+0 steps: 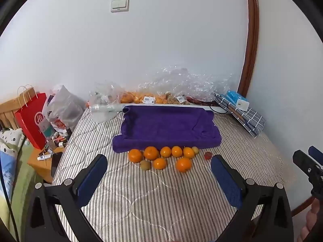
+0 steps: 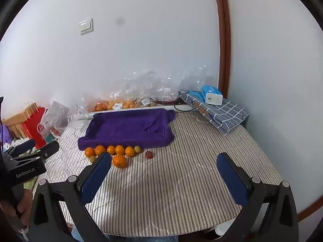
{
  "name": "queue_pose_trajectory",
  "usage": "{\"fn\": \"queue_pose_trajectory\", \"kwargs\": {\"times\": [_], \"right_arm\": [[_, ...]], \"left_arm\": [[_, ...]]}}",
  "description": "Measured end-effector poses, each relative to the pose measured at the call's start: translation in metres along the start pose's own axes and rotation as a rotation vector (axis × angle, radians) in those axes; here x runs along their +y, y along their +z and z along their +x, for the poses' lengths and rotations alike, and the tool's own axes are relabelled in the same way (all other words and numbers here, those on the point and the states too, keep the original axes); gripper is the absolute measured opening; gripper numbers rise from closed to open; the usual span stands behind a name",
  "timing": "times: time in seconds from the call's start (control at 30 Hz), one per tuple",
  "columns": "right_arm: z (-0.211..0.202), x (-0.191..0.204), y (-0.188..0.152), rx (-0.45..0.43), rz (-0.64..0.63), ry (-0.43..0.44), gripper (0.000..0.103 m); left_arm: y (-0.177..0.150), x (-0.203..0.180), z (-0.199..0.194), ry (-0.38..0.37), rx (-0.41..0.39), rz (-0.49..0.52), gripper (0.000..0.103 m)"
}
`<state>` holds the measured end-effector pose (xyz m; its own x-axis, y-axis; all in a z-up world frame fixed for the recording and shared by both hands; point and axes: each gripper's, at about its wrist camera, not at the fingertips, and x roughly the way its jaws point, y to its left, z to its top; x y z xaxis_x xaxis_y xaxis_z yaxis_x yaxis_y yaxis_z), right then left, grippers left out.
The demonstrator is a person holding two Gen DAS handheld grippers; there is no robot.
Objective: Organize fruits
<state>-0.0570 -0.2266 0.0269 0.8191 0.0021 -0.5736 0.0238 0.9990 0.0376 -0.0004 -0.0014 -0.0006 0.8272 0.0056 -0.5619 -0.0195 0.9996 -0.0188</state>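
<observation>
Several oranges [image 1: 151, 152] lie in a cluster on the striped bed cover, just in front of a purple towel-lined tray [image 1: 167, 127]. Two small green-yellow fruits [image 1: 145, 165] and one small red fruit [image 1: 208, 155] lie among them. The same cluster [image 2: 120, 161], red fruit [image 2: 149, 154] and tray [image 2: 129, 129] show in the right wrist view. My left gripper [image 1: 159, 165] is open and empty, held above the bed short of the fruit. My right gripper [image 2: 164, 161] is open and empty, to the right of the cluster.
Clear plastic bags with more fruit [image 1: 141, 98] lie along the wall behind the tray. A folded checked cloth with a blue box [image 1: 238, 100] sits at the back right. A red paper bag [image 1: 32, 119] and a cluttered bedside table [image 1: 46, 157] stand left of the bed.
</observation>
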Motion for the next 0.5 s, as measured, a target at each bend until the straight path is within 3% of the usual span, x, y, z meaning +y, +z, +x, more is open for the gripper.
{"fn": "queue_pose_trajectory", "kwargs": {"times": [0.5], "right_arm": [[-0.007, 0.000, 0.003, 0.010, 0.001, 0.014, 0.103]], "left_arm": [[0.003, 0.003, -0.001, -0.005, 0.019, -0.028, 0.103]]}}
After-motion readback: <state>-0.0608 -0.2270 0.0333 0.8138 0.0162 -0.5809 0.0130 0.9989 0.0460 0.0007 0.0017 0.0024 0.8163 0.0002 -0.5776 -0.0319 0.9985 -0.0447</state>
